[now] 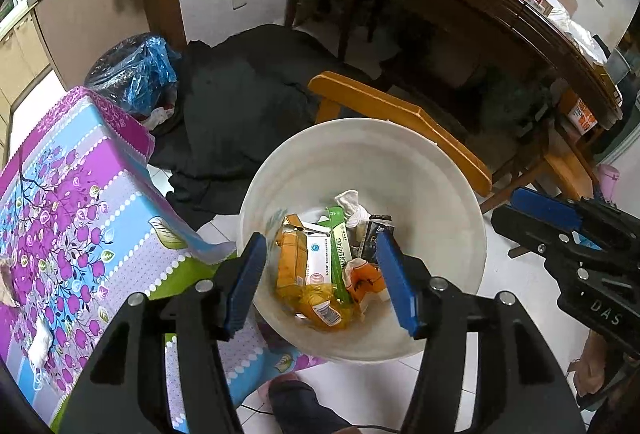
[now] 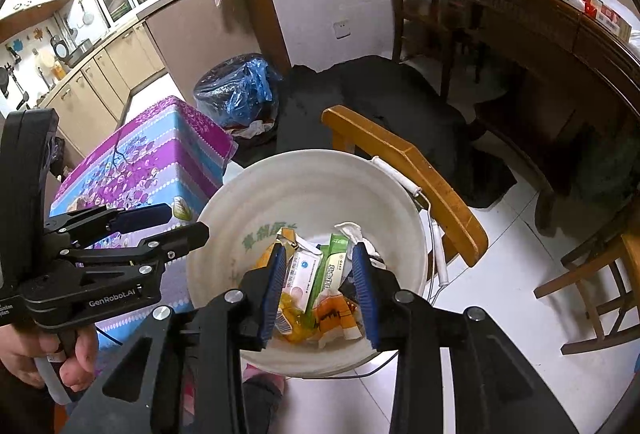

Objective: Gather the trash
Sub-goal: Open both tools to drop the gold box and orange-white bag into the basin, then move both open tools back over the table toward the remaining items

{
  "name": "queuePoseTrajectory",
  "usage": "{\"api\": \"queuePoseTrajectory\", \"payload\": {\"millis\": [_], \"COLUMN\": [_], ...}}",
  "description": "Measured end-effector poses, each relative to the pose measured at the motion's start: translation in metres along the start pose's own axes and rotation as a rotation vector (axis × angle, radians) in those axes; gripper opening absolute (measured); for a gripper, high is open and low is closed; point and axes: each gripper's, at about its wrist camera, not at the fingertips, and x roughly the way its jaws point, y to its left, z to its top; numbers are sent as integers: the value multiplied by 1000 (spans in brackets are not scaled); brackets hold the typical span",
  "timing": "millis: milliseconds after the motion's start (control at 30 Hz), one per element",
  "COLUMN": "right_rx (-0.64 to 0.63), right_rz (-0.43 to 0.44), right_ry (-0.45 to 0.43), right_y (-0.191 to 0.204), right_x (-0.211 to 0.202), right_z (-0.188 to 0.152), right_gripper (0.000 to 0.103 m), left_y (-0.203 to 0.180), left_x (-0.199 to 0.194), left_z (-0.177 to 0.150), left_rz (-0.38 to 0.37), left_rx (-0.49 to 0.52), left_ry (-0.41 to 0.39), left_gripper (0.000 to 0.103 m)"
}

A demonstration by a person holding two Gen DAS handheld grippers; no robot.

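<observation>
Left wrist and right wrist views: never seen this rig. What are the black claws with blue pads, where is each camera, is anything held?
No robot arm: a person carries a two-finger gripper in each hand, with a fisheye camera on each looking along the fingers. The left wrist view shows the left gripper; the right wrist view shows the right gripper. Both hover over a white bucket holding trash: an orange packet, a white box, a green packet, a crumpled tissue. Both jaws stand open; nothing is held. Beside it is a table with a floral cloth.
</observation>
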Motion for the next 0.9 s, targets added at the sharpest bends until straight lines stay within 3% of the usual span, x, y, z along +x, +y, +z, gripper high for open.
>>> {"api": "queuePoseTrajectory", "payload": {"millis": [133, 233, 400, 567, 900], "right_rx": [3, -14, -72, -138, -230], "right_rz": [13, 11, -7, -18, 27], "right_ry": [-24, -89, -213, -319, -418], "right_y": [0, 9, 33, 64, 127], "right_x": [-3, -16, -42, -64, -93], "right_z": [-4, -10, -27, -51, -86], "right_gripper": [35, 36, 54, 60, 67], "left_y": [-2, 1, 15, 34, 50], "left_x": [-2, -13, -42, -77, -122], "left_z": [-4, -13, -32, -47, -75], "left_rz": [20, 90, 217, 297, 355], "left_rx": [14, 29, 35, 13, 13], "left_ry": [-17, -86, -216, -329, -446], "left_gripper": [55, 56, 61, 62, 64]}}
